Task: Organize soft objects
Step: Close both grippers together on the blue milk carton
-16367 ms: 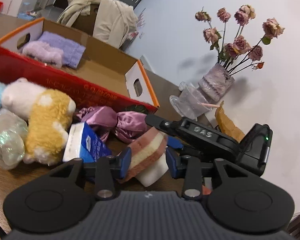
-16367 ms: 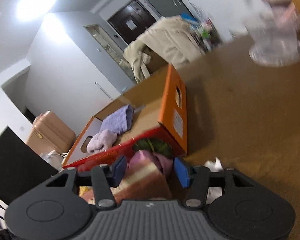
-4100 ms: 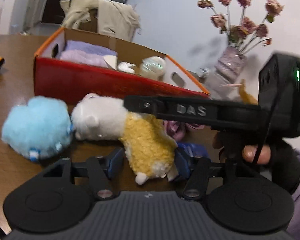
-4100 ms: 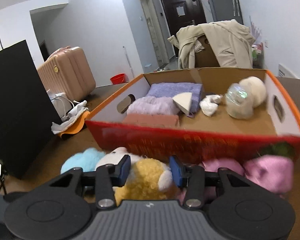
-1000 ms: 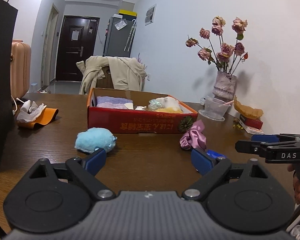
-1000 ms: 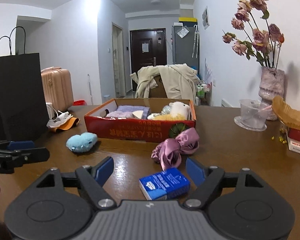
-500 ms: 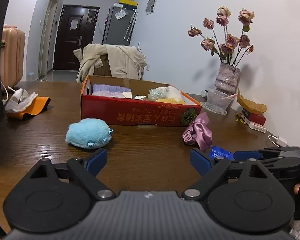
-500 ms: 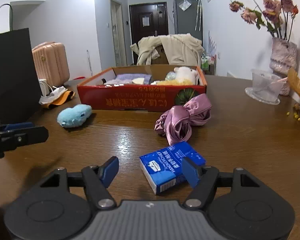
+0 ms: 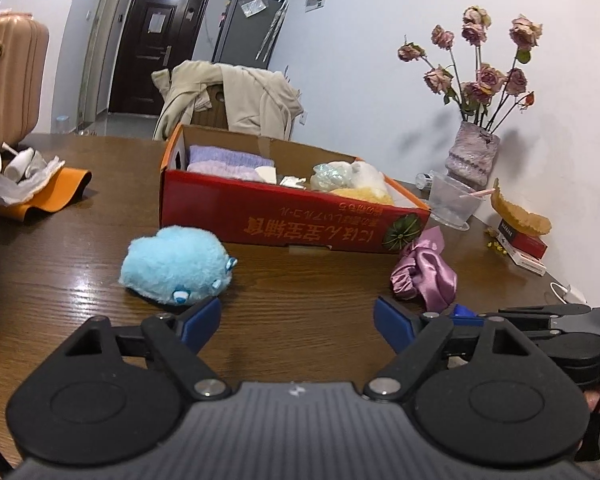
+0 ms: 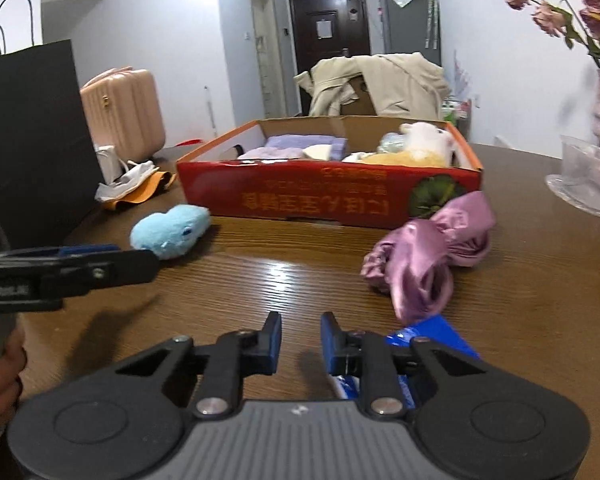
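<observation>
The task is judged to be well advanced but not finished. Inside the red cardboard box (image 9: 292,216), set toward the far edge of the table (image 9: 300,304), folded purple towels (image 9: 224,160), a white wedge-shaped sponge (image 9: 266,174), an iridescent pouch (image 9: 332,174) and a white-and-yellow plush toy (image 10: 416,146) are already stowed. Three soft things are left outside on the table: a blue plush toy (image 9: 176,266) just in front of the box's left end, a pink satin scrunchie (image 9: 424,272) at the box's right front corner, and a blue tissue pack (image 10: 432,340) nearer the front edge, partly hidden behind the right gripper (image 10: 300,340). The left gripper (image 9: 296,320) is held released, jaws spread wide and nothing between them, with the blue plush toy just beyond its left finger. The right gripper is narrowed to a small gap, yet nothing is grasped; the tissue pack lies beside its right finger, not between the fingers.
</observation>
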`<action>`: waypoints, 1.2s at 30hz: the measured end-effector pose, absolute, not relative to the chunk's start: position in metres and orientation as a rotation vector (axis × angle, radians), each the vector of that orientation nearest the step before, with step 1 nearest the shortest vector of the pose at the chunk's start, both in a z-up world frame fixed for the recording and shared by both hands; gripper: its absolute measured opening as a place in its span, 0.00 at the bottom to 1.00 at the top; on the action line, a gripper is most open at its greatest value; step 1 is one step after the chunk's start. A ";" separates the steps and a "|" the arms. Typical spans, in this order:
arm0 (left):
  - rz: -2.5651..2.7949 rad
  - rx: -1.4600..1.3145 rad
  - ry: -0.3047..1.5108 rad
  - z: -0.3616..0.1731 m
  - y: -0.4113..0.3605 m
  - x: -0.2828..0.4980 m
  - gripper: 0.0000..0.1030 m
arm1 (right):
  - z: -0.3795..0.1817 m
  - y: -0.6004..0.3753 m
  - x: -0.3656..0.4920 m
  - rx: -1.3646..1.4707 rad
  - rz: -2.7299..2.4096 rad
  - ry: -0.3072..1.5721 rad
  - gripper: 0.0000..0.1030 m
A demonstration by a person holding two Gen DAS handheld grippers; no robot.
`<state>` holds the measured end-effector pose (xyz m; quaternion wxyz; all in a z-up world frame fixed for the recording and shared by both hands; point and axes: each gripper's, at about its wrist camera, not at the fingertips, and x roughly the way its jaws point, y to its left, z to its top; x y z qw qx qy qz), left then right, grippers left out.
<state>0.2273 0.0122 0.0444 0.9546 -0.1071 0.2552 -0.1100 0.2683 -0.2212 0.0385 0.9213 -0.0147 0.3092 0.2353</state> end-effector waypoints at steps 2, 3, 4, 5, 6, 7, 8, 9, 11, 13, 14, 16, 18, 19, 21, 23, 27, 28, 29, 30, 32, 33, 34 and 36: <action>-0.223 -0.224 0.529 0.042 0.013 0.230 0.82 | 0.044 -0.224 0.267 -0.015 0.475 0.615 0.20; -0.223 -0.226 0.532 0.042 0.013 0.230 0.82 | 0.048 -0.228 0.267 -0.008 0.467 0.607 0.22; -0.227 -0.227 0.535 0.041 0.012 0.231 0.81 | 0.052 -0.232 0.267 -0.005 0.454 0.599 0.26; -0.231 -0.227 0.539 0.041 0.011 0.232 0.81 | 0.056 -0.237 0.266 -0.010 0.435 0.594 0.29; -0.234 -0.226 0.540 0.040 0.010 0.233 0.81 | 0.058 -0.242 0.265 -0.016 0.419 0.591 0.35; -0.238 -0.225 0.542 0.040 0.008 0.233 0.81 | 0.061 -0.248 0.264 -0.023 0.406 0.588 0.43; -0.244 -0.224 0.544 0.039 0.005 0.234 0.81 | 0.061 -0.254 0.263 -0.027 0.390 0.588 0.47; -0.250 -0.222 0.547 0.039 0.003 0.235 0.81 | 0.061 -0.259 0.262 -0.025 0.378 0.592 0.53; -0.259 -0.216 0.553 0.038 -0.003 0.236 0.81 | 0.056 -0.269 0.261 -0.014 0.364 0.608 0.53; -0.269 -0.209 0.560 0.038 -0.009 0.236 0.81 | 0.049 -0.275 0.260 0.000 0.358 0.635 0.53; -0.272 -0.206 0.562 0.038 -0.011 0.236 0.81 | 0.045 -0.277 0.259 0.005 0.361 0.642 0.53; -0.276 -0.198 0.569 0.037 -0.015 0.236 0.81 | 0.041 -0.277 0.256 0.007 0.374 0.640 0.54; -0.277 -0.188 0.573 0.037 -0.020 0.236 0.81 | 0.039 -0.276 0.256 0.008 0.394 0.631 0.54; -0.278 -0.184 0.574 0.038 -0.021 0.235 0.81 | 0.039 -0.275 0.255 0.012 0.400 0.629 0.54; -0.284 -0.183 0.577 0.038 -0.026 0.234 0.80 | 0.039 -0.274 0.256 0.017 0.417 0.625 0.53; -0.298 -0.186 0.583 0.038 -0.031 0.234 0.78 | 0.042 -0.276 0.255 0.030 0.418 0.612 0.52; -0.371 -0.179 0.603 0.036 -0.051 0.236 0.75 | 0.050 -0.297 0.249 0.079 0.398 0.582 0.52; -0.392 -0.183 0.611 0.035 -0.056 0.239 0.74 | 0.050 -0.303 0.248 0.094 0.393 0.582 0.52; -0.415 -0.190 0.624 0.034 -0.063 0.242 0.73 | 0.050 -0.310 0.248 0.114 0.388 0.582 0.52; -0.435 -0.202 0.641 0.033 -0.069 0.245 0.72 | 0.048 -0.316 0.248 0.135 0.389 0.583 0.52; -0.457 -0.219 0.669 0.032 -0.080 0.249 0.69 | 0.041 -0.325 0.254 0.161 0.390 0.600 0.52; -0.470 -0.233 0.683 0.032 -0.086 0.250 0.64 | 0.038 -0.327 0.258 0.165 0.386 0.607 0.52; -0.490 -0.253 0.697 0.031 -0.089 0.250 0.61 | 0.036 -0.328 0.262 0.167 0.384 0.613 0.52; -0.524 -0.304 0.724 0.028 -0.095 0.250 0.54 | 0.032 -0.329 0.272 0.185 0.405 0.615 0.51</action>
